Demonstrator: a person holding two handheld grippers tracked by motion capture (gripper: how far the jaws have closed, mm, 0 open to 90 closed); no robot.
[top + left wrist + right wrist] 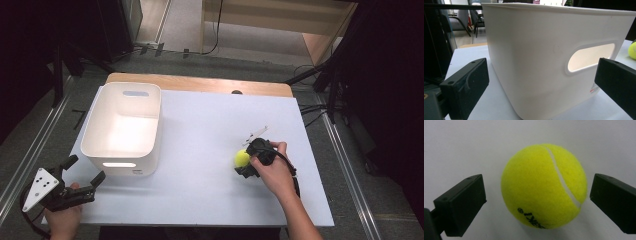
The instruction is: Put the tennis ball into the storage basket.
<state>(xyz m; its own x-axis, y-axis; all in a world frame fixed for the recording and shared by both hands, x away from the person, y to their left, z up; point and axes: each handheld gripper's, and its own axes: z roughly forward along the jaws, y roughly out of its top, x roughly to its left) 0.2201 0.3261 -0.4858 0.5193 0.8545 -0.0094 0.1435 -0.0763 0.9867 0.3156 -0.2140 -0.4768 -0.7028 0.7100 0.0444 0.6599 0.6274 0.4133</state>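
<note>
My right gripper (536, 202) has its fingers (461, 205) spread wide either side of the tennis ball (544, 186), a gap showing on each side, touching nothing. My left gripper (541, 90) is spread open too, empty, at the desk's near left corner, just short of the white bin (536, 62). The white desk (200, 150) stands on grey carpet. The ball lies toward the desk's right edge, between my right fingers

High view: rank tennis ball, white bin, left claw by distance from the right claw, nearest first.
1. Tennis ball, at the right claw, between its open jaws.
2. White bin, across the table's left half.
3. Left claw, near-left corner, beyond the bin.
</note>
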